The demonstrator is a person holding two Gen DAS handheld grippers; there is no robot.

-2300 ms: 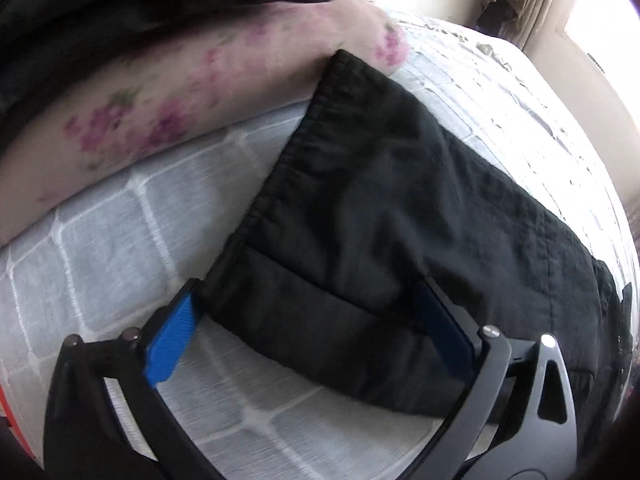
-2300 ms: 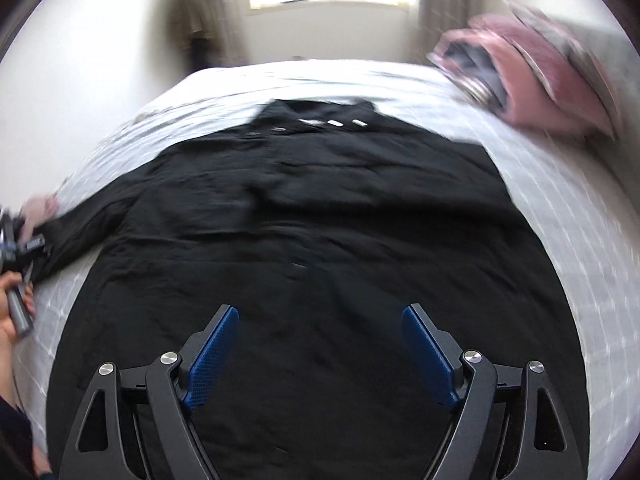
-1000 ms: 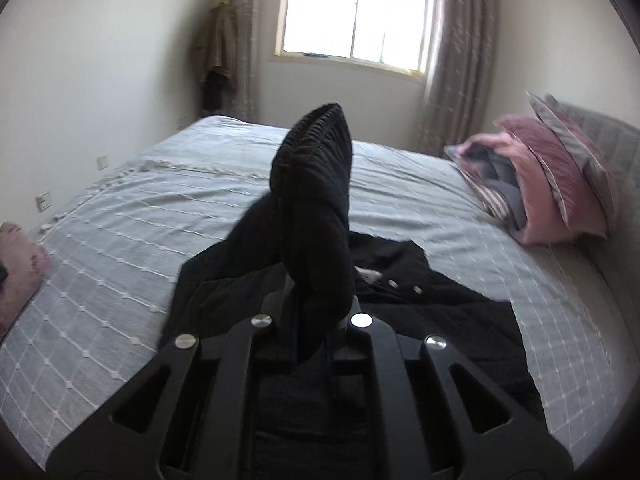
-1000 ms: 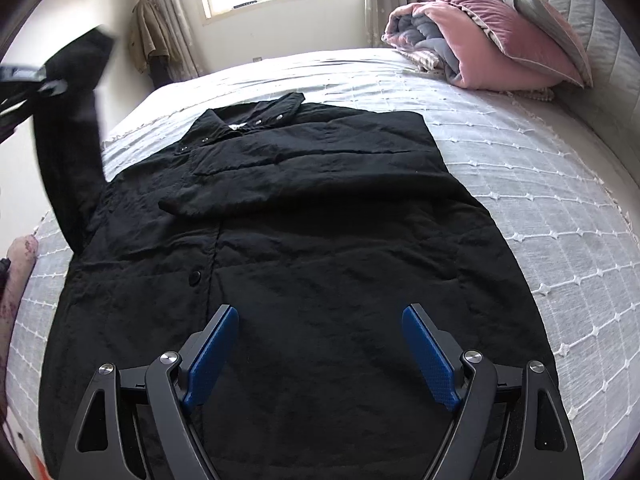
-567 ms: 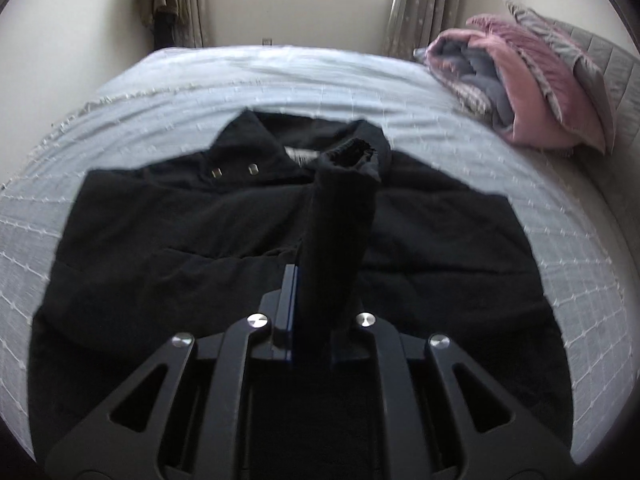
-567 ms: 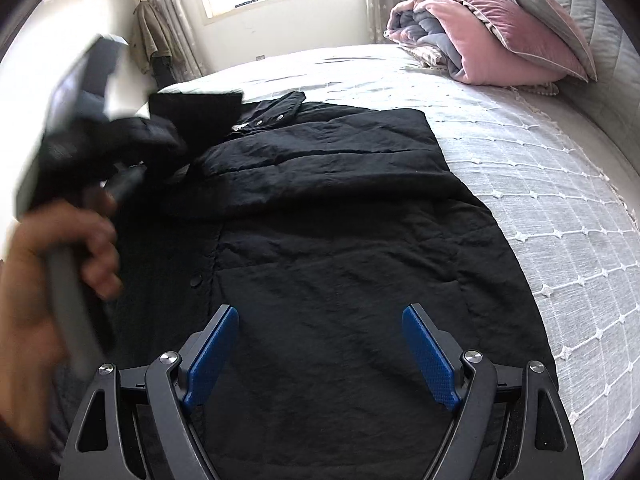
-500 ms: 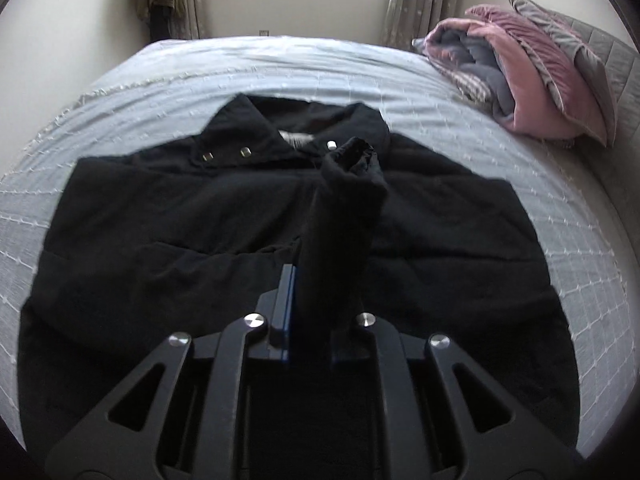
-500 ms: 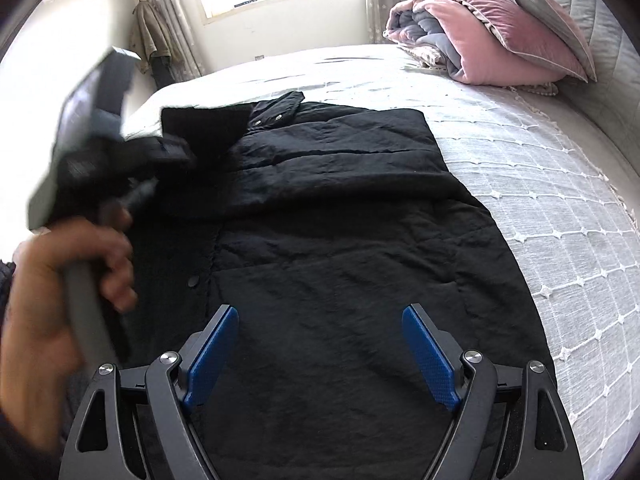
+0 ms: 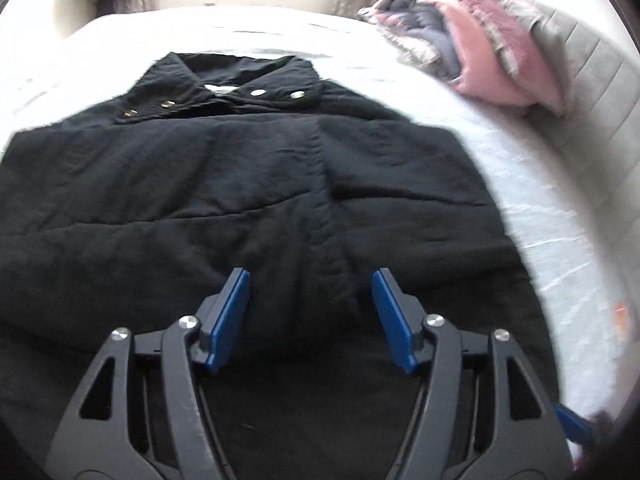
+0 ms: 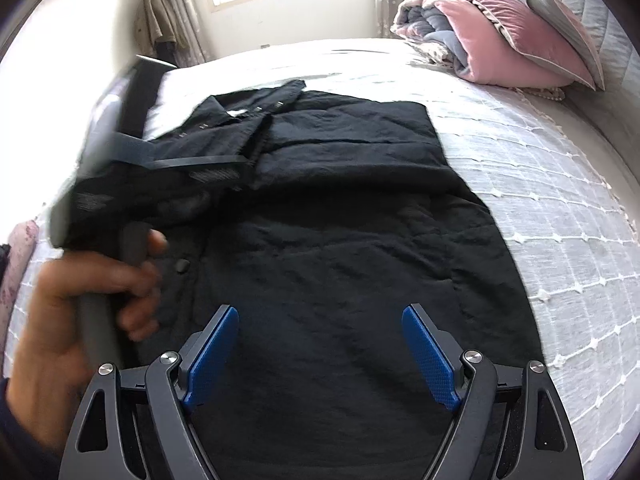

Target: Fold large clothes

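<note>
Coat (image 9: pixel 248 184) fills your left wrist view, flat on the bed (image 9: pixel 532 184) with its collar toward the far end and a sleeve folded across the chest; your left tool (image 9: pixel 310 316) is spread above that sleeve, pinching nothing. Pink bedding (image 9: pixel 480 40) sits at the far right. From your right wrist view, your right tool (image 10: pixel 320 356) is spread over the coat's lower part, and your left hand (image 10: pixel 80 312) grips its handle beside it.
</note>
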